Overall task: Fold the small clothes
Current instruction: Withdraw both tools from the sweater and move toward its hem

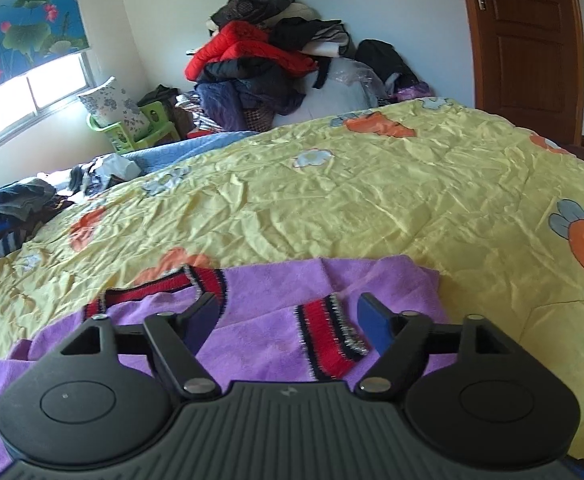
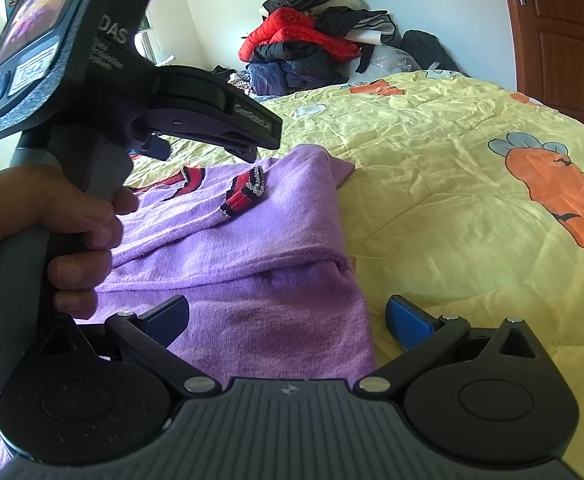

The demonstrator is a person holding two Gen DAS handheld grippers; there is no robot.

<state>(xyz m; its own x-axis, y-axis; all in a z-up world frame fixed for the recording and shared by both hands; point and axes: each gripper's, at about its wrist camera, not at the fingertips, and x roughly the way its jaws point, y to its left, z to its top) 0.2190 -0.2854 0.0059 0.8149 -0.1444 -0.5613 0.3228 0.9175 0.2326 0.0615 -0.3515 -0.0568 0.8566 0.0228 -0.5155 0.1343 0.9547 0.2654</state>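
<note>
Sweater (image 1: 275,312) flat on bed | L jaws released above cuff | R jaws released astride hem

Small purple knit sweater (image 1: 275,344) lying flat on a yellow quilt (image 1: 332,208) printed with orange carrots. Neckline (image 1: 159,294) and sleeve cuff (image 1: 332,336) are trimmed in red and black stripes with a silvery edge. One sleeve is folded across the body, its cuff resting on the chest. The right side is folded inward, forming a straight edge (image 2: 344,240).
</note>
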